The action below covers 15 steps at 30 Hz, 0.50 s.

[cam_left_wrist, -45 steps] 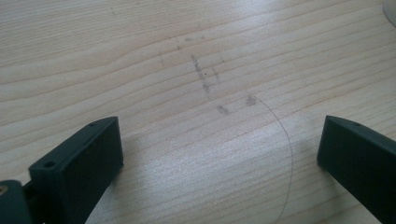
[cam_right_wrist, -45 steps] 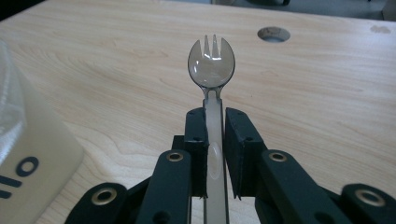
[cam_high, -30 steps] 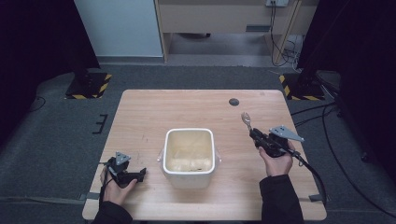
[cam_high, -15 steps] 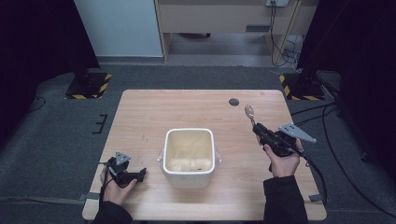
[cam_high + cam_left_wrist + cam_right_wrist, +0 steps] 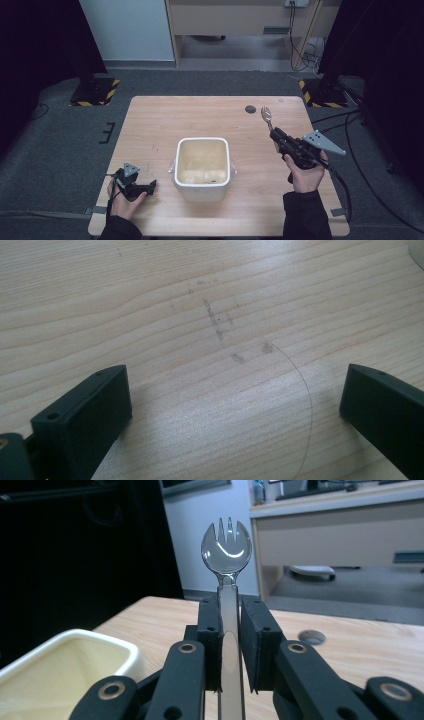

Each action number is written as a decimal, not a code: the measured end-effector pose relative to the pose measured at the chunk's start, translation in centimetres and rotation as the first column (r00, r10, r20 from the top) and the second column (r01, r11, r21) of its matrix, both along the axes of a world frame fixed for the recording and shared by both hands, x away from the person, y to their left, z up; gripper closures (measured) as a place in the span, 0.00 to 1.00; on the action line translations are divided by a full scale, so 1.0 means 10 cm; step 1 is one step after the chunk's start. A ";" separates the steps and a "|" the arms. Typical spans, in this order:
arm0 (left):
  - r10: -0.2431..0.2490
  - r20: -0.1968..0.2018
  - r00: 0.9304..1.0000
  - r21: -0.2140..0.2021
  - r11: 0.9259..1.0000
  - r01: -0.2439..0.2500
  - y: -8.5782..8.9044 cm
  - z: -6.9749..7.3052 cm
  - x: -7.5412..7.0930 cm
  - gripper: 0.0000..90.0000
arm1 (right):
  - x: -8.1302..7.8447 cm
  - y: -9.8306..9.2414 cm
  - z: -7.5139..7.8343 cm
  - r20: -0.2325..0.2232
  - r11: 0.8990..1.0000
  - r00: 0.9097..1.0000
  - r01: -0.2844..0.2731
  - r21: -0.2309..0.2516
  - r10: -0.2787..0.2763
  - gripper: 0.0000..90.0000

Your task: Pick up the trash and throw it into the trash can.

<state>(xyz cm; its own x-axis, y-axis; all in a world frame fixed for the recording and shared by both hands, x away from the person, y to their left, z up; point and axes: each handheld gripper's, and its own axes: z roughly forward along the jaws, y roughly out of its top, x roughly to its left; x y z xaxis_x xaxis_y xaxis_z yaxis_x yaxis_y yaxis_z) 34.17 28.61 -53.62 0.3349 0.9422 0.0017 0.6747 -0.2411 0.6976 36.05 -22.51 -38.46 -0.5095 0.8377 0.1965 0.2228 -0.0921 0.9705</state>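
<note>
- Right claw (image 5: pixel 278 137) — clamped on the handle of a spork (image 5: pixel 226 545), head pointing up and away, held above the surface (image 5: pixel 200 112) right of the tub (image 5: pixel 202 167); gripping low on the handle likely leaves the head free to dip in.
- Left claw (image 5: pixel 235 405) — jaws wide, nothing between them, resting on the surface near its front left edge.
- Tub: open-topped, central; bare wood all round gives a clear path from the right.

Silver spork (image 5: pixel 226 550) gleaming, catching light. Black right gripper (image 5: pixel 230 630) jaws contrasting with it. Cream-white tub (image 5: pixel 202 165) sitting mid-bench. Bench (image 5: pixel 200 115) showing pale wood grain; dark round spot (image 5: pixel 250 109) near far edge.
</note>
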 end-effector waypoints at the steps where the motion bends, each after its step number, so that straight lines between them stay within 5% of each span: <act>1: 0.000 0.000 1.000 0.000 1.000 0.000 0.00 0.00 0.00 0.00 | -0.02 0.03 0.03 0.010 1.000 1.000 -0.010 -0.005 0.010 0.88; 15: 0.000 0.000 1.000 0.000 1.000 0.000 0.00 0.00 0.00 0.00 | -0.13 0.31 0.12 0.042 0.993 0.992 -0.115 0.001 0.115 0.88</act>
<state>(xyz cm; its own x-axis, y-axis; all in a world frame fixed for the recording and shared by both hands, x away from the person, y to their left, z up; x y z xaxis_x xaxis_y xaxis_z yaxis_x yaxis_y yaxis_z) 34.17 28.61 -53.62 0.3350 0.9422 0.0015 0.6747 -0.2410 0.6976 34.76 -19.42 -37.23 -0.6105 0.7724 0.1755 0.1912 -0.0713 0.9790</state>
